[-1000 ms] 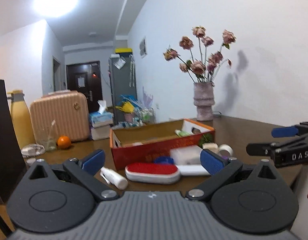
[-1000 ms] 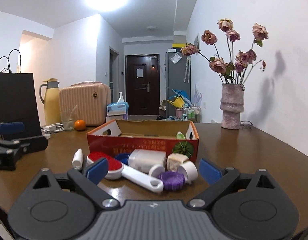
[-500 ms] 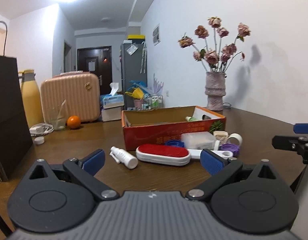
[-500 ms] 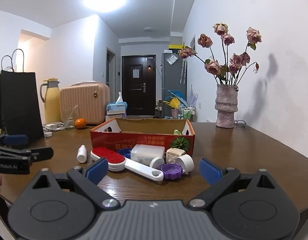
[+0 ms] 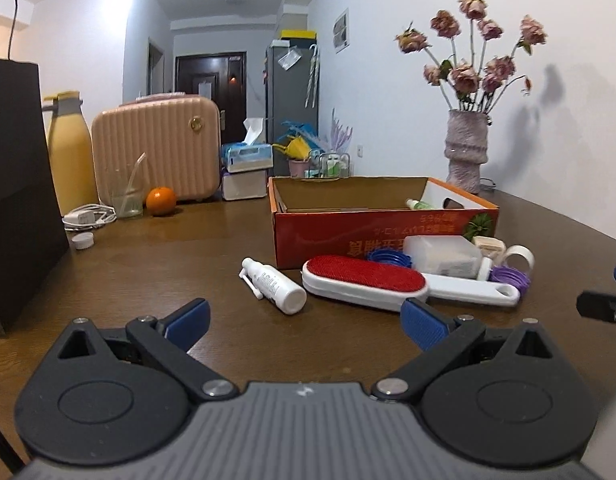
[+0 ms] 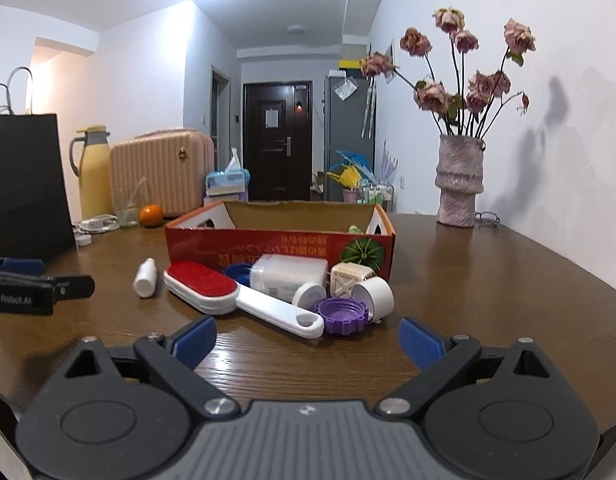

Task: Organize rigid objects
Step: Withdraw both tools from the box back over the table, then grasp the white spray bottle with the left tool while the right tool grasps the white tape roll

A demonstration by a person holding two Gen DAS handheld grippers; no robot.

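An open red cardboard box (image 5: 384, 236) (image 6: 279, 246) stands on the brown table. In front of it lie a white spray bottle (image 5: 273, 286) (image 6: 144, 278), a red-and-white lint brush (image 5: 368, 282) (image 6: 211, 286), a clear plastic container (image 5: 442, 256) (image 6: 289, 274), a purple lid (image 6: 342, 315) (image 5: 508, 276), a white tape roll (image 6: 376, 296) and a blue lid (image 5: 388, 258). My left gripper (image 5: 303, 320) is open and empty, a short way before the bottle and brush. My right gripper (image 6: 308, 338) is open and empty, just short of the purple lid.
A black paper bag (image 5: 15, 196) stands at the left. Behind are a yellow flask (image 5: 69, 156), a pink case (image 5: 155, 148), a glass (image 5: 125, 196), an orange (image 5: 160, 201) and a charger (image 5: 87, 216). A vase of dried roses (image 6: 460, 180) stands at the back right.
Both grippers have pulled back and risen from the pile, so the objects look smaller and farther. The left view has swung left, showing more of the black bag.
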